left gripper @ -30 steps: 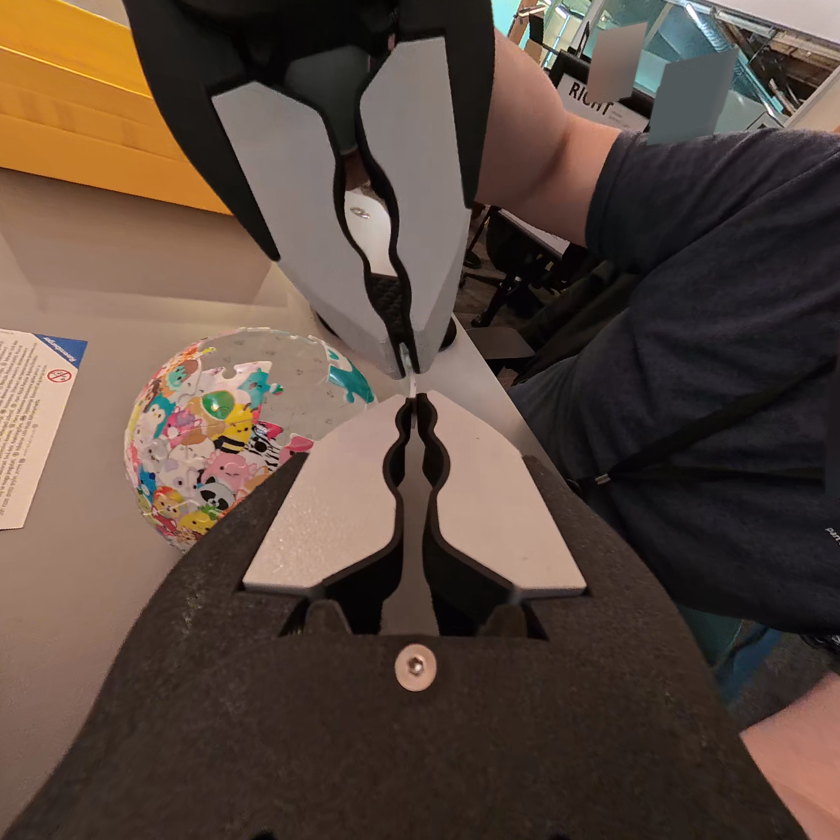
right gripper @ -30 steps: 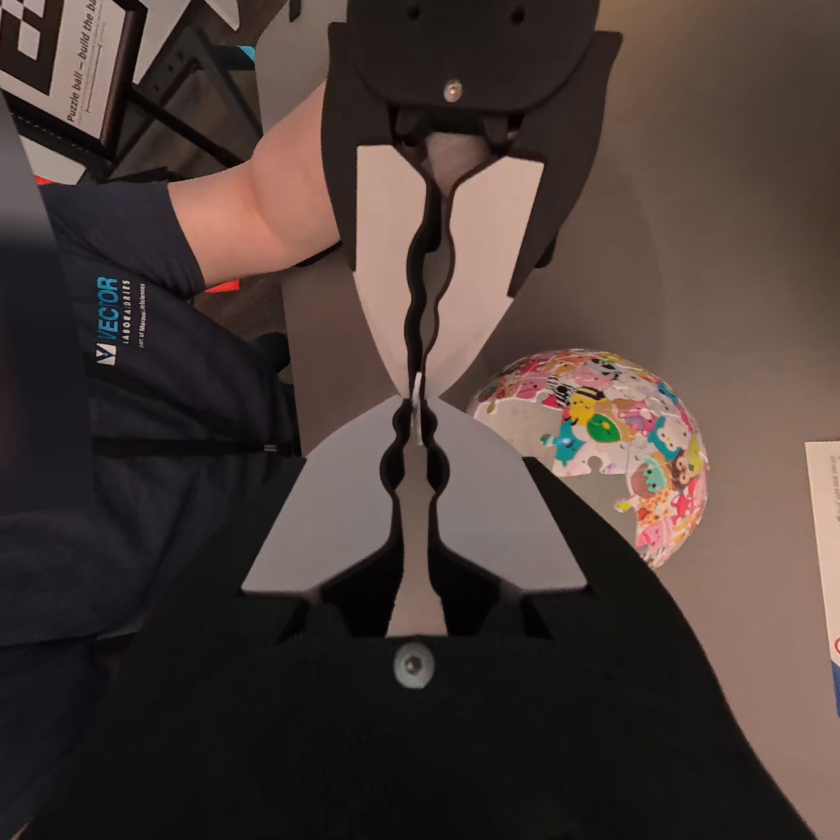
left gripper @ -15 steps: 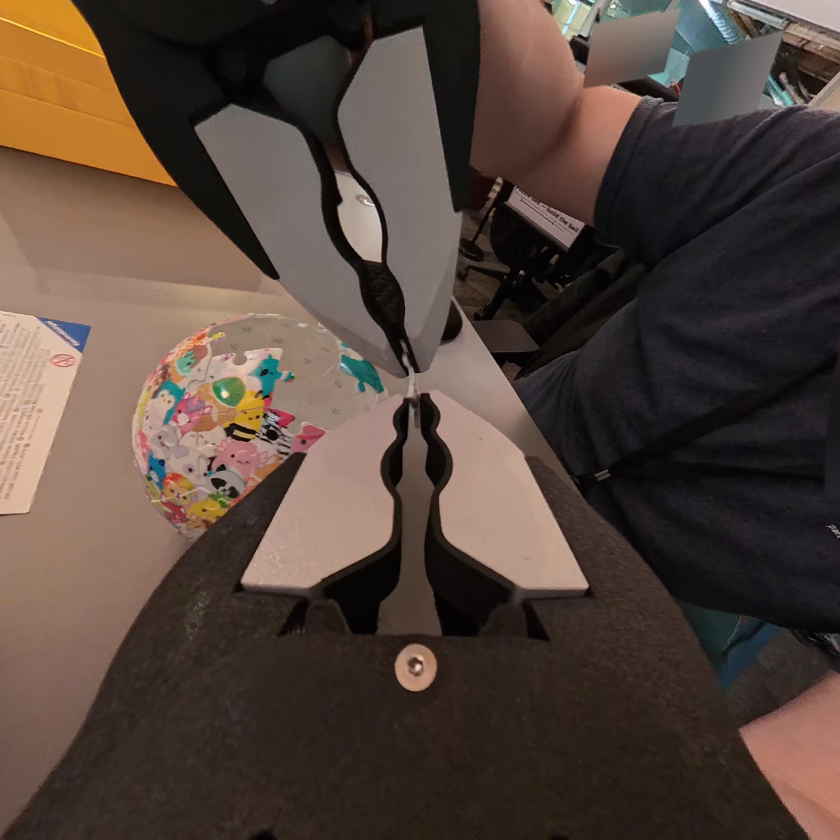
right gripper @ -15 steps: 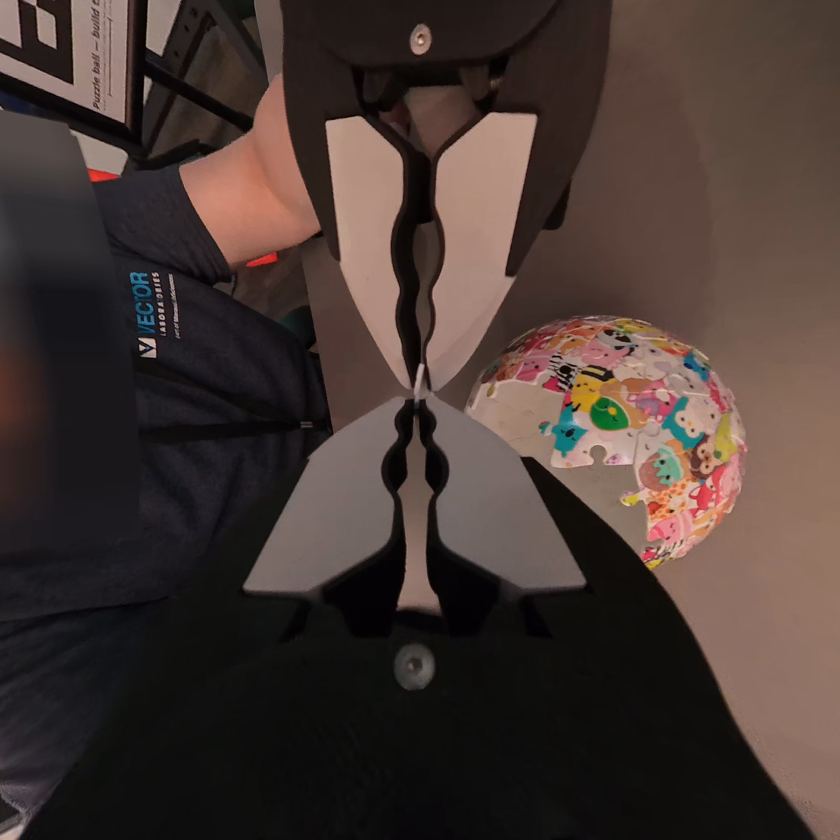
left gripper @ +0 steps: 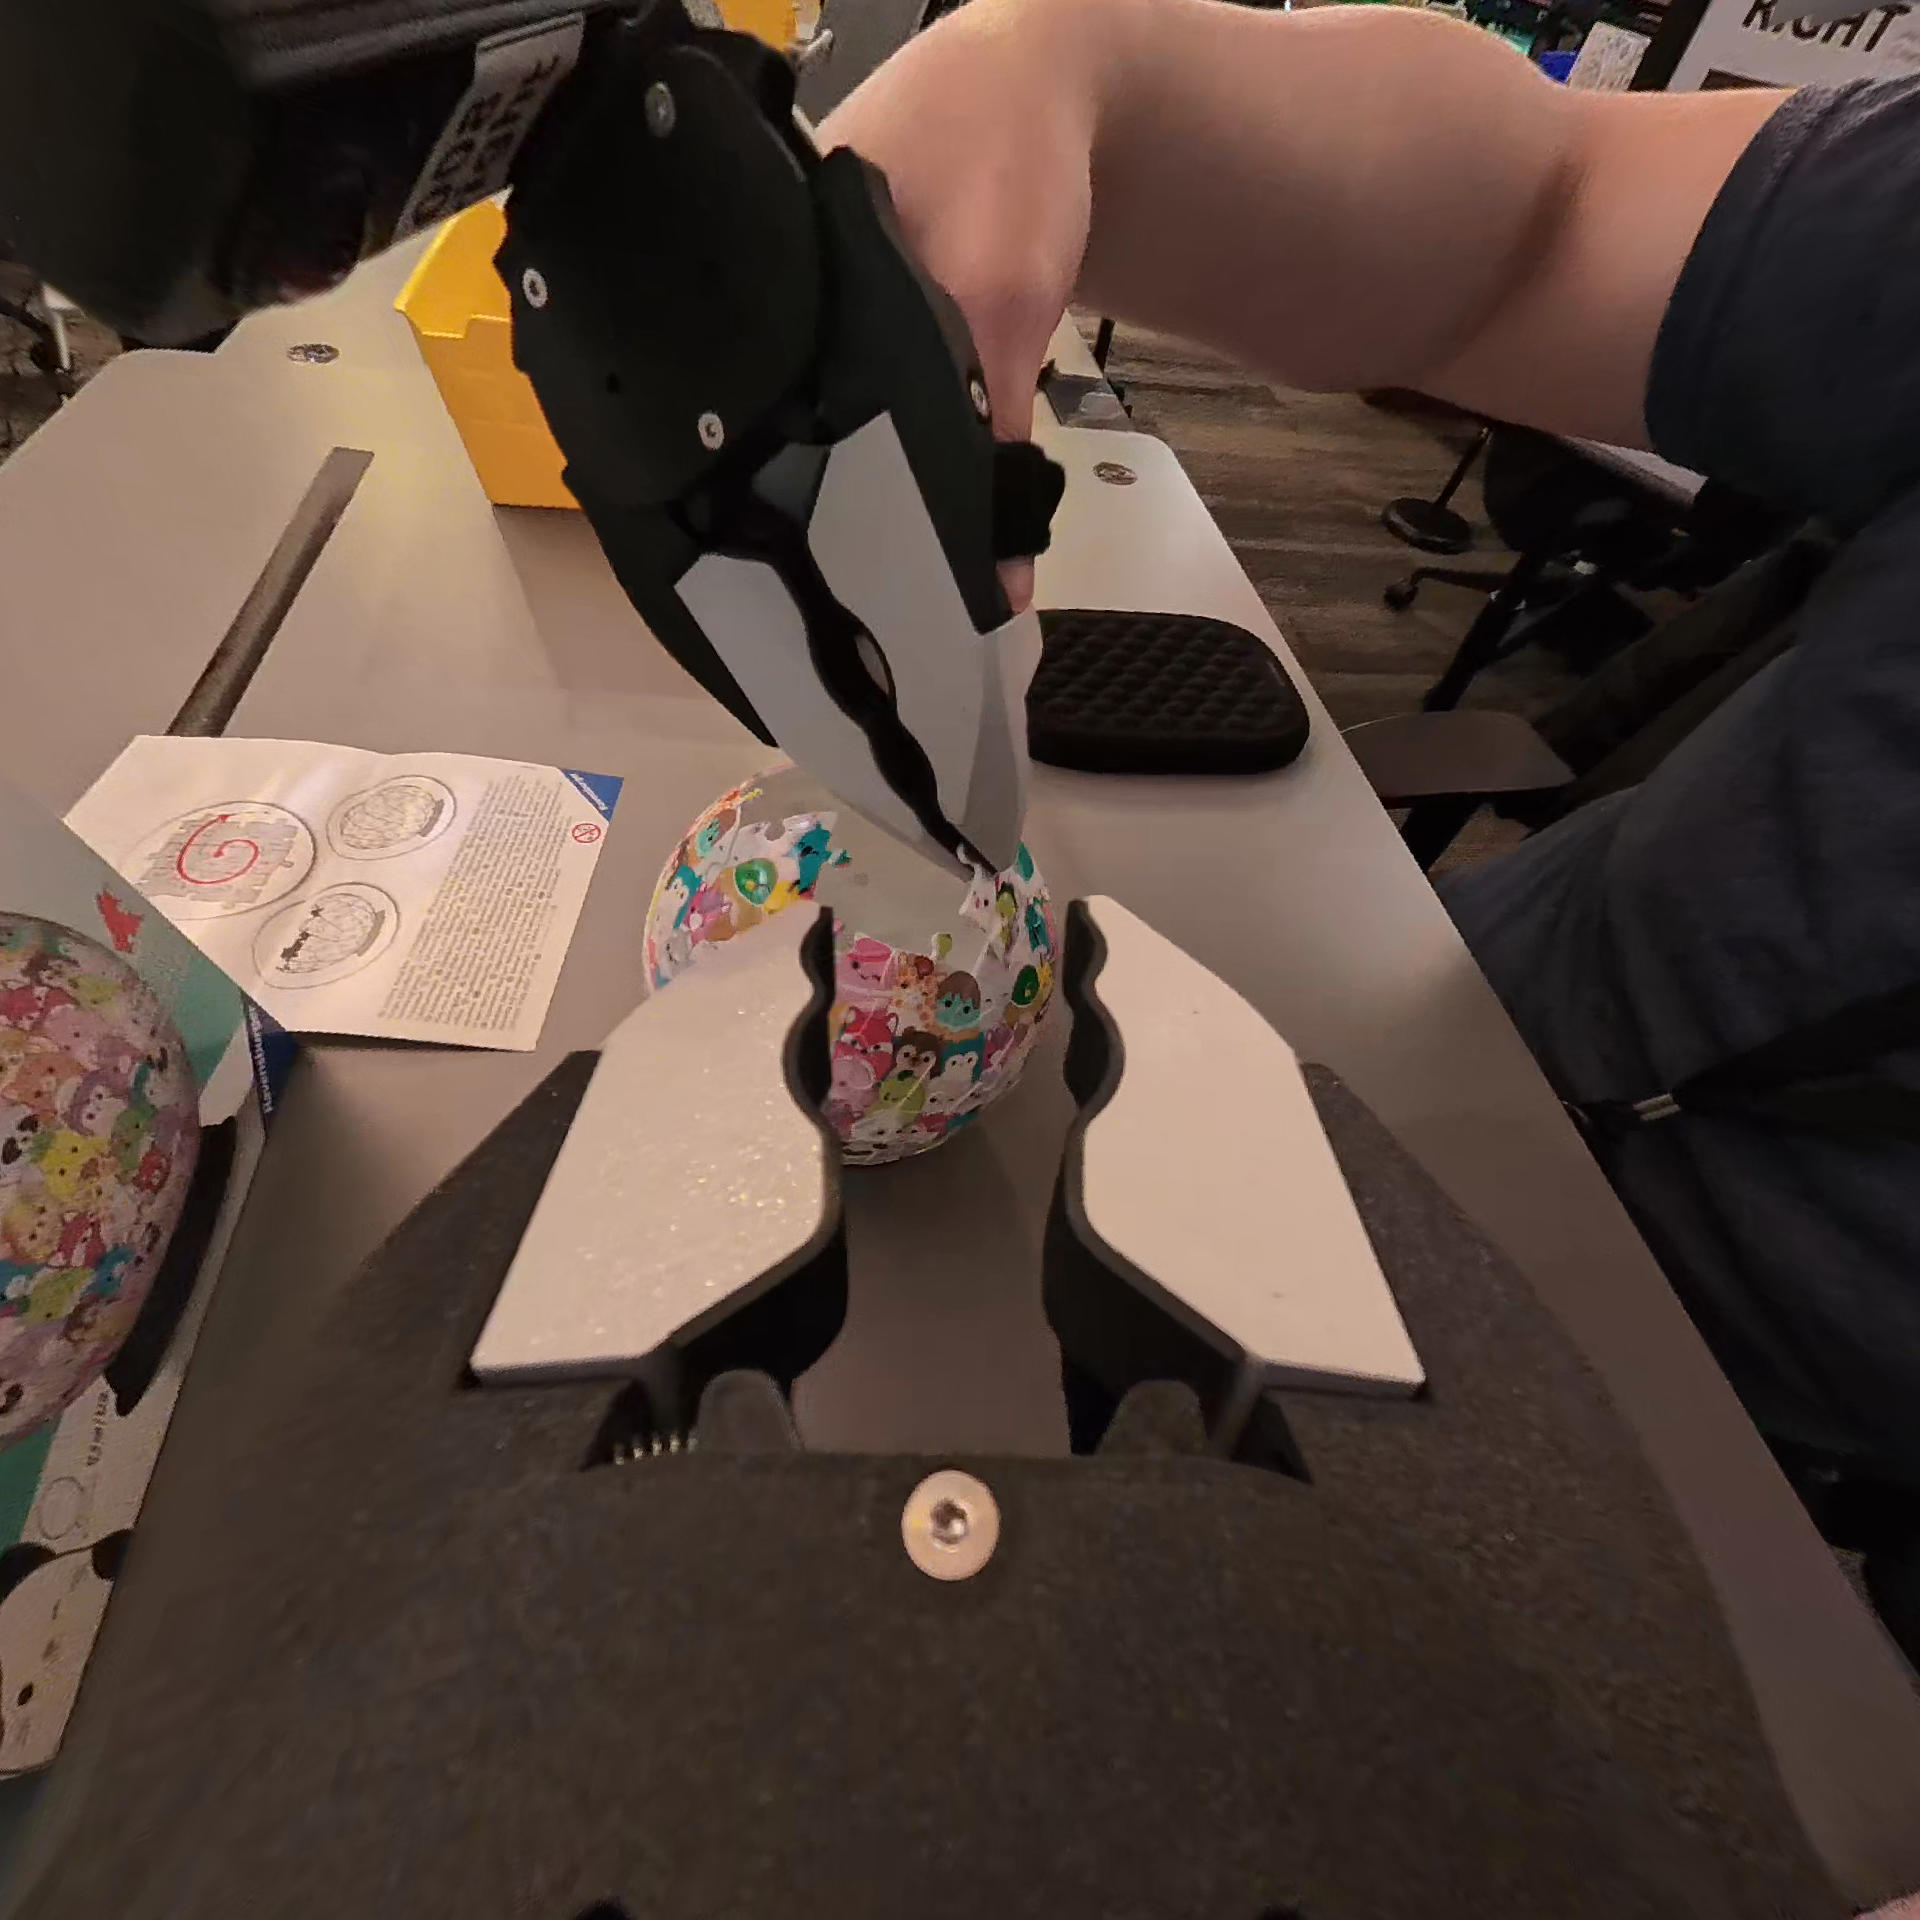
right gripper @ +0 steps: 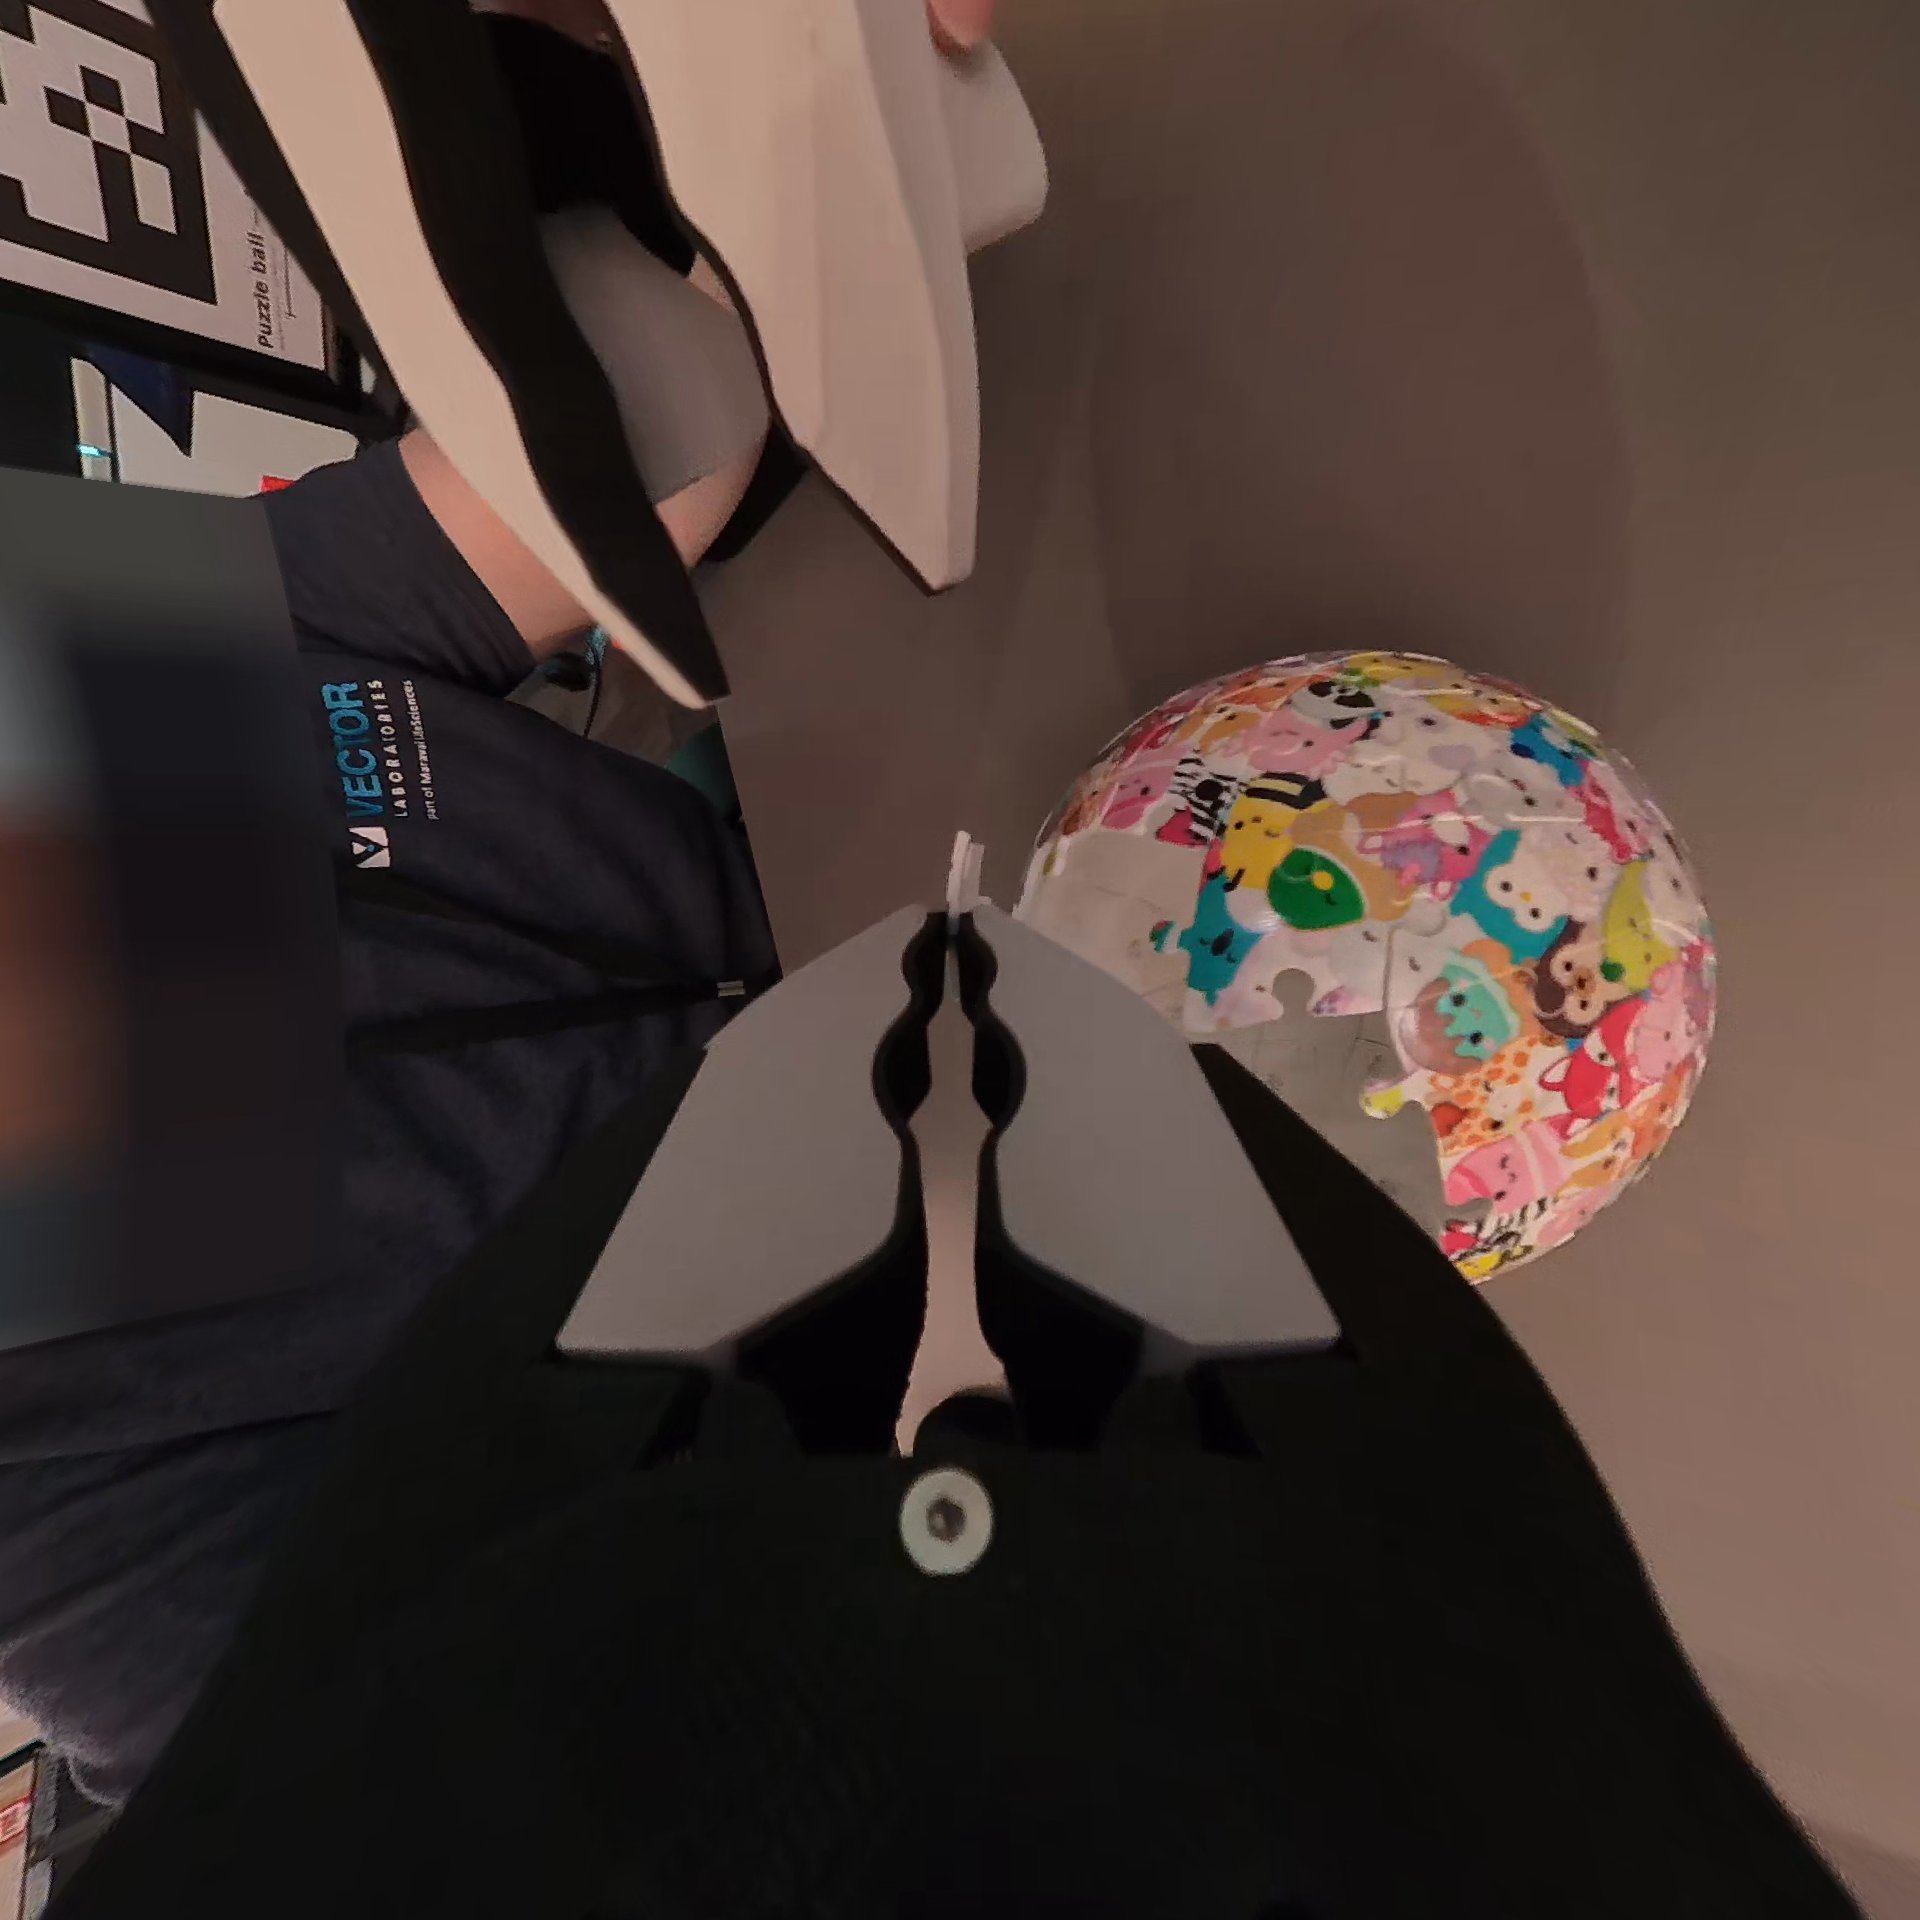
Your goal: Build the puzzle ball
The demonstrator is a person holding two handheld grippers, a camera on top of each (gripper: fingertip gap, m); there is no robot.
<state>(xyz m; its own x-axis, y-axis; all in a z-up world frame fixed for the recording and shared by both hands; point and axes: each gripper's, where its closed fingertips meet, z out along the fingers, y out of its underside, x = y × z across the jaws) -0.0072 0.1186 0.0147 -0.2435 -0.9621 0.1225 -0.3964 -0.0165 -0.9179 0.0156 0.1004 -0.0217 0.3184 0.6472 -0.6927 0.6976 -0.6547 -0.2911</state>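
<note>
While it rests on the grey tabletop point(left gripper: 1195, 831), the ball point(left gripper: 914, 1029) shows bright cartoon animals and an unfinished white gap on top. Right tongs point(left gripper: 971, 857) pinch a white piece point(right gripper: 961, 871) above it; left tongs point(left gripper: 945, 935) gape wide beside it.

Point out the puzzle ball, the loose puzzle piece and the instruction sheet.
puzzle ball point(right gripper: 1455, 935), right wrist view, coloured outer shell.
puzzle piece point(right gripper: 964, 871), right wrist view, white part above the fingertips.
instruction sheet point(left gripper: 416, 883), left wrist view, middle of the page.
</note>
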